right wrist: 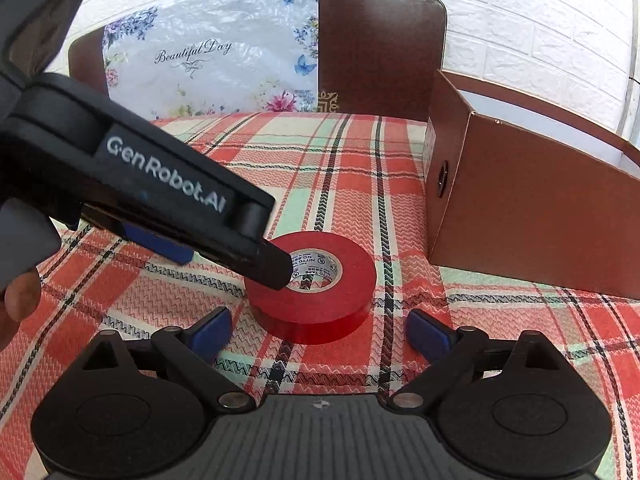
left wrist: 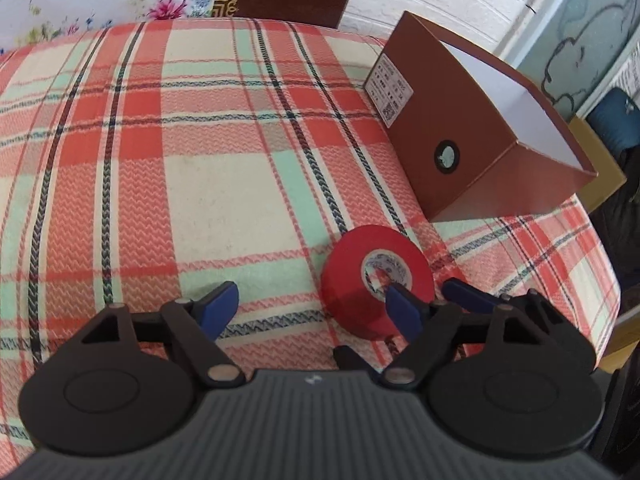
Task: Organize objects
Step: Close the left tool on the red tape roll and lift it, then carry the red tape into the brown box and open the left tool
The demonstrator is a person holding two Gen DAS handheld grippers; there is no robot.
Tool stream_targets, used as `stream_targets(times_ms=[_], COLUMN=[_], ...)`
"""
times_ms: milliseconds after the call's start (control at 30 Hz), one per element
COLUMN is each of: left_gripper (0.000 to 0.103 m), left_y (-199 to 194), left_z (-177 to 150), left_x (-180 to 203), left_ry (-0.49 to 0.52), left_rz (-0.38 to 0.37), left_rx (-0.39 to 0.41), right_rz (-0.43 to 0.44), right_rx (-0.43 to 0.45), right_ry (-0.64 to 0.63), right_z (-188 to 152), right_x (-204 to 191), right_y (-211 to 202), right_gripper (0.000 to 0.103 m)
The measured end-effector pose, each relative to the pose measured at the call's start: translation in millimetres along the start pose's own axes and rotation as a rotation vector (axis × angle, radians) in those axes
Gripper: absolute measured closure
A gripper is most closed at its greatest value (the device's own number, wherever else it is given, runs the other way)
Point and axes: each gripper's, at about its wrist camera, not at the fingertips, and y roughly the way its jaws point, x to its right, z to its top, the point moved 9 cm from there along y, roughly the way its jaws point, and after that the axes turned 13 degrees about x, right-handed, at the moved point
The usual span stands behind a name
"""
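A red roll of tape [left wrist: 376, 276] lies flat on the plaid cloth; it also shows in the right wrist view [right wrist: 316, 292]. My left gripper [left wrist: 312, 308] is open, and its right finger [left wrist: 402, 310] rests at the roll's near rim by the core. My right gripper [right wrist: 316, 330] is open and empty, its blue pads either side of the roll's near edge without touching. In the right wrist view the left gripper's body [right wrist: 160, 184] reaches in from the left and hides the roll's left rim. An open brown cardboard box [left wrist: 472, 132] stands to the right, also visible in the right wrist view [right wrist: 532, 216].
The plaid cloth [left wrist: 192, 152] covers the table. A dark wooden chair back [right wrist: 380, 48] and a floral plastic sheet [right wrist: 208, 52] stand behind it against a white brick wall. The table's right edge drops off beyond the box [left wrist: 600, 264].
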Motion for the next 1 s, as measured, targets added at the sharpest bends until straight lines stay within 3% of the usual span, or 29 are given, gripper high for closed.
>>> stream_targets(times_ms=[200, 267, 300, 333, 367, 500, 667, 733, 800, 900, 1000], left_gripper=[0.023, 0.035, 0.056, 0.067, 0.07, 0.074, 0.075, 0.075, 0.075, 0.075, 0.075], left_y=[7.3, 10.8, 12.5, 15.0, 15.8, -3.8, -27.1, -23.2, -13.3, -6.5, 8.7], left_z=[-0.4, -1.2, -0.9, -1.0, -0.1, 16.6, 65.1, 80.4, 92.1, 105.5, 114.2], left_x=[15.5, 19.4, 20.8, 21.8, 21.0, 32.0, 91.4, 118.2, 144.0, 177.5, 204.3], left_ry=[0.022, 0.064, 0.076, 0.079, 0.071, 0.063, 0.152, 0.214, 0.236, 0.268, 0.288], left_rz=[-0.019, -0.009, -0.012, -0.019, -0.02, -0.01, -0.095, -0.095, -0.144, -0.182, -0.216], left_rx=[-0.011, -0.001, -0.001, -0.006, -0.01, 0.019, 0.145, 0.173, 0.178, 0.187, 0.197], right_rz=[-0.007, 0.001, 0.018, 0.026, 0.028, 0.024, -0.096, -0.119, -0.177, -0.192, -0.245], right_rx=[0.019, 0.024, 0.029, 0.037, 0.044, 0.169, 0.367, 0.415, 0.422, 0.447, 0.469], right_ry=[0.0, -0.003, -0.007, -0.02, -0.03, 0.0, -0.002, 0.003, -0.016, 0.067, 0.05], right_z=[3.9, 6.2, 7.3, 8.6, 9.4, 27.1, 73.5, 88.0, 97.7, 107.1, 113.0], right_x=[-4.8, -7.8, -11.0, -13.8, -16.3, -5.0, 36.3, 56.0, 77.8, 115.1, 145.5], right_y=[7.5, 12.8, 15.5, 17.4, 17.7, -7.6, -42.9, -51.0, -54.5, -63.9, -63.0], right_gripper=[0.012, 0.016, 0.03, 0.031, 0.031, 0.031, 0.031, 0.031, 0.031, 0.031, 0.031])
